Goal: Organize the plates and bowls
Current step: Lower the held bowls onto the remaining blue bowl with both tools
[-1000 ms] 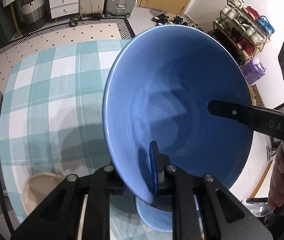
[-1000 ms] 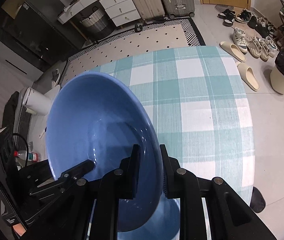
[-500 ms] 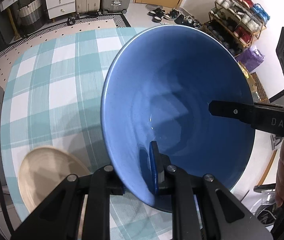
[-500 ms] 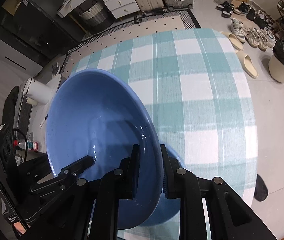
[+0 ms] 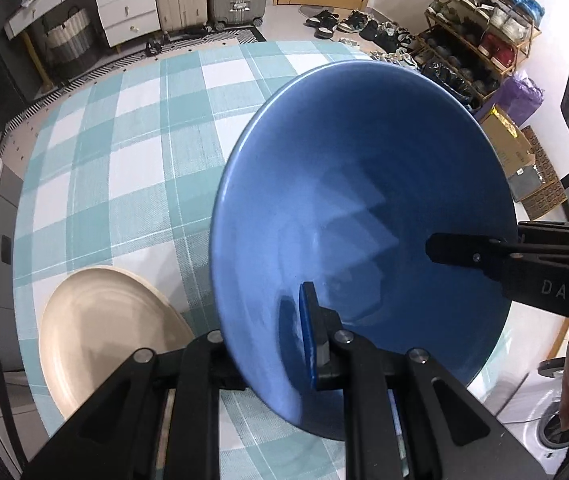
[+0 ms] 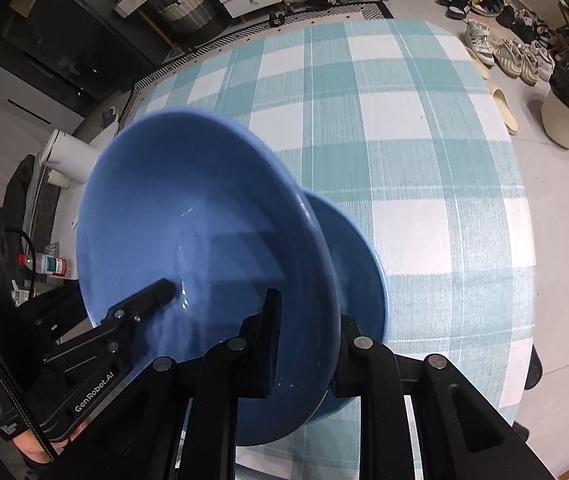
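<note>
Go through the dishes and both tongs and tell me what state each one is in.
Blue bowl: lifted, tilted, gripped at opposite rims.
Second blue bowl: upright on the checked tablecloth, under the lifted one.
Cream plate: flat on the tablecloth, untouched.
Left tongs: shut on the blue bowl.
Right tongs: shut on the blue bowl.

Bare tablecloth (image 6: 404, 140) beyond second bowl (image 6: 358, 264), apparently.

Left gripper (image 5: 268, 344), right gripper (image 6: 304, 344) — both clamped, angled down.

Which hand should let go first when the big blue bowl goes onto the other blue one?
Probably left. The right tool grips the big blue bowl on the side directly above the second blue bowl, so it can steady it; the left tool grips nearer the beige plate.
</note>
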{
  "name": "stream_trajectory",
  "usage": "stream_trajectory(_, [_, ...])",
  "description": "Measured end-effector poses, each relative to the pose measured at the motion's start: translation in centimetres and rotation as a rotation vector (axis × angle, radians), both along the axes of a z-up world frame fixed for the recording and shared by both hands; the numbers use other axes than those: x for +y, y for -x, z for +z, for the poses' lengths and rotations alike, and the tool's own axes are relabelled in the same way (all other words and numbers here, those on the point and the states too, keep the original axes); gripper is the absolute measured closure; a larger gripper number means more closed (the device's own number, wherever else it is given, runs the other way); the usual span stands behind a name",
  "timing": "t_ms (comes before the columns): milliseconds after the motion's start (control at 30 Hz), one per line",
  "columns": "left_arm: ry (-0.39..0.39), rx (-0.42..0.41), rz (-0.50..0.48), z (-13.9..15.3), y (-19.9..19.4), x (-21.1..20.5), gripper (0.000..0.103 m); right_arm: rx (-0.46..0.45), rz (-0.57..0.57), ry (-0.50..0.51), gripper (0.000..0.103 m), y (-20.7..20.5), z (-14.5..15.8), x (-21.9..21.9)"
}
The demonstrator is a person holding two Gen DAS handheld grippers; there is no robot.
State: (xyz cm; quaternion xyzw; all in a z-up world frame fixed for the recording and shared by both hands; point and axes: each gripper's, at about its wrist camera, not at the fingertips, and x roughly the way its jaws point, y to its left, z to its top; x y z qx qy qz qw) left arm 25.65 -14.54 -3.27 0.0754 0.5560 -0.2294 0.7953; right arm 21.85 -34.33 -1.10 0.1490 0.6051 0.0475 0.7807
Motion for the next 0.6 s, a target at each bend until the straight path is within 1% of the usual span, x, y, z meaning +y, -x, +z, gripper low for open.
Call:
stream_trajectory(67, [0.018, -0.008, 0.017, -0.1, 0.1, 0.3, 0.088, -0.001, -0.008, -0.005, 0.084, 0.2, -0.4, -0.3])
stream_trajectory(167, [0.016, -0.037, 0.025, -0.2, 0.5, 0.3, 0.088, -0.001, -0.005, -0.014, 0.084, 0.4, -0.8, -0.4])
stream_trajectory(400, [-0.032, -0.121, 0.046, -0.4, 2.0, -0.1, 0.087, -0.016, 0.011, 0.023, 0.084, 0.9, -1.4, 0.0])
stream_trajectory(600, [-0.061, -0.158, 0.042, -0.4, 2.6, -0.6, 0.086, -0.037, 0.014, 0.055, 0.084, 1.5, -1.7, 0.2])
